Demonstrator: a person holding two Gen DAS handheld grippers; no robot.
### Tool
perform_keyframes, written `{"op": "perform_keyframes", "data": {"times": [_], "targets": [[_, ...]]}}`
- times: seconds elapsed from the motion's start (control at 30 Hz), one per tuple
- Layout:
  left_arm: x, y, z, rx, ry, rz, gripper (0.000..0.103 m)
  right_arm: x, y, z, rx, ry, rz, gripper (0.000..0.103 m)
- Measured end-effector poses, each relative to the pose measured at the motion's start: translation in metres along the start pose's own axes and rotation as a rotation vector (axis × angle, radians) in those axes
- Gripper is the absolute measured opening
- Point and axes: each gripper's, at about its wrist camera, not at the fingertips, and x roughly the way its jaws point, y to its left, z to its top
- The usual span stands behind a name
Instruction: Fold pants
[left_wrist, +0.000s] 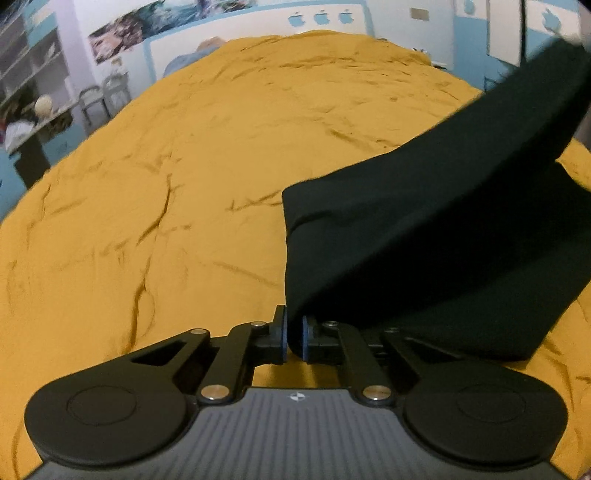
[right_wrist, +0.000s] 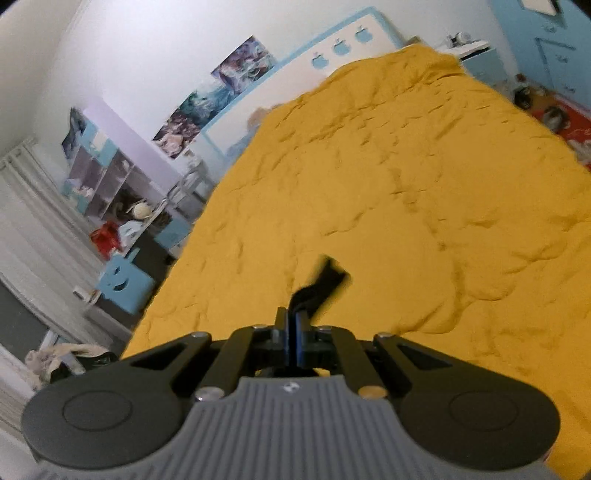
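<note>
In the left wrist view, the left claw is clamped on a corner of the black pants; the dark cloth sits between its two blue-edged pads, which stand close together. From this corner the pants spread to the right and rise toward the upper right edge of the picture, so part of the cloth hangs lifted above the bed while the lower part lies on the yellow bedcover. The bedcover is wrinkled and fills most of the view. Behind the bed there is a white headboard with blue apple shapes, and a shelf stands at the far left by the wall. In the right wrist view, the right claw has its fingers pressed together, and a small piece of the black pants sticks out ahead of the tips, so it is clamped on the cloth. This piece is blurred and seems to be above the bedcover, not flat on it. To the left of the bed there is a blue box with a face cut in it, on the floor, and posters hang on the white wall.
</note>
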Motion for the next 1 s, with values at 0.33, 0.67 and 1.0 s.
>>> {"op": "perform_keyframes", "data": {"times": [0.33,0.67,1.0], "targets": [[-0.001,0.021,0.001,-0.119,0.090,-0.068,0.007,0.060,-0.113,-0.097,0.158,0.196,-0.195,0.000],[-0.036,0.056,0.035,-0.210,0.034,-0.112,0.016,0.062,-0.114,-0.101,0.085,0.200,-0.158,0.000],[0.080,0.058,0.104,-0.421,0.079,-0.239,0.056,0.068,-0.126,-0.100,0.141,0.192,-0.092,0.005]]}}
